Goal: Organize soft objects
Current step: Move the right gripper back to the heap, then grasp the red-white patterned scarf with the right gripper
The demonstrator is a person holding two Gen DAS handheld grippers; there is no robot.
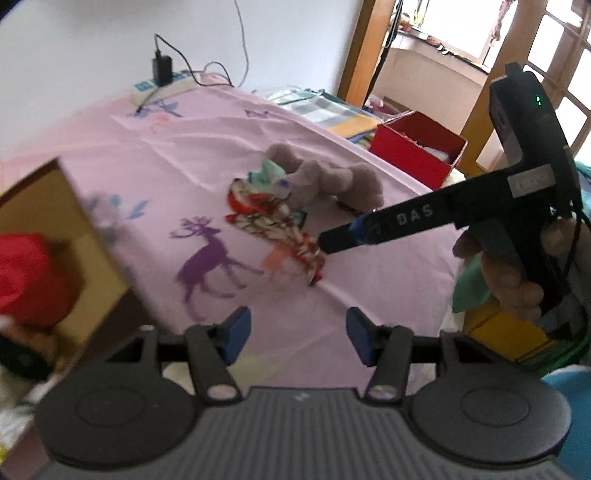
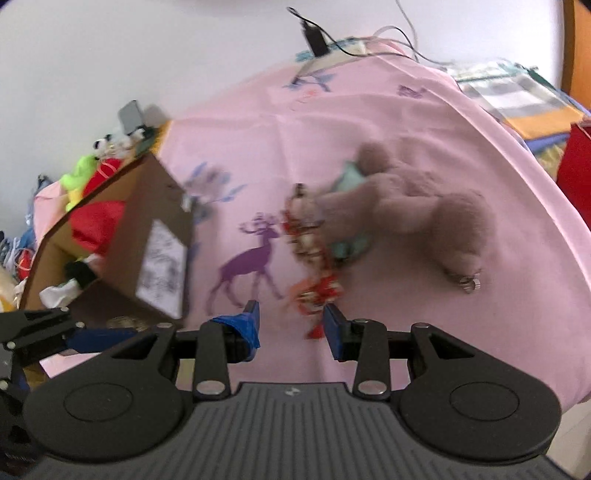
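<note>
1. Patterned fabric strip (image 2: 310, 254) lies on the pink deer-print sheet (image 1: 166, 155), long axis running away from my right hand-held gripper (image 2: 291, 325); its near end sits by the right pad.
2. Right jaws apart, nothing clamped. Left hand-held gripper (image 1: 299, 332) apart, empty, farther off.
3. Plush bear (image 1: 332, 177) beside the strip; cardboard box (image 2: 122, 236) left.

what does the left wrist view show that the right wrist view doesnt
Only the left wrist view: the hand holding the right gripper, the window.
Only the right wrist view: a lime green toy, a metal ring on the plush.
Both: pink sheet, brown plush, patterned cloth, cardboard box, power strip.
</note>
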